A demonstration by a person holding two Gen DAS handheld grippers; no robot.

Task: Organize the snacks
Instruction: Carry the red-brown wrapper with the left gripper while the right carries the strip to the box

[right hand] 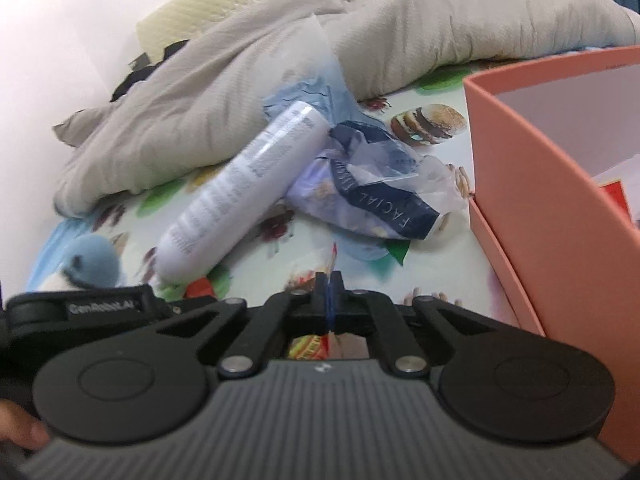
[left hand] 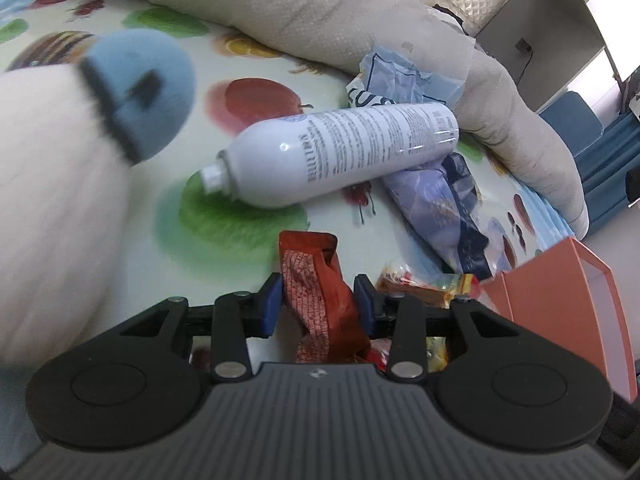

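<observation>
The left tongs (left hand: 318,304) clamp a red snack packet (left hand: 320,300); the right tongs (right hand: 330,292) are pressed together, holding nothing visible. Both hover over a fruit-print bed sheet (left hand: 248,76) with a white spray can (left hand: 340,152), rumpled grey blanket (left hand: 304,8), and orange box (right hand: 552,208) alongside.

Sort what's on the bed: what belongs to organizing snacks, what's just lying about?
Job: red snack packet between the left gripper pads; yellow-red snack packets; orange box; right gripper, shut.

Lying about: white spray bottle; facial tissue pack; plush toy; grey blanket.
</observation>
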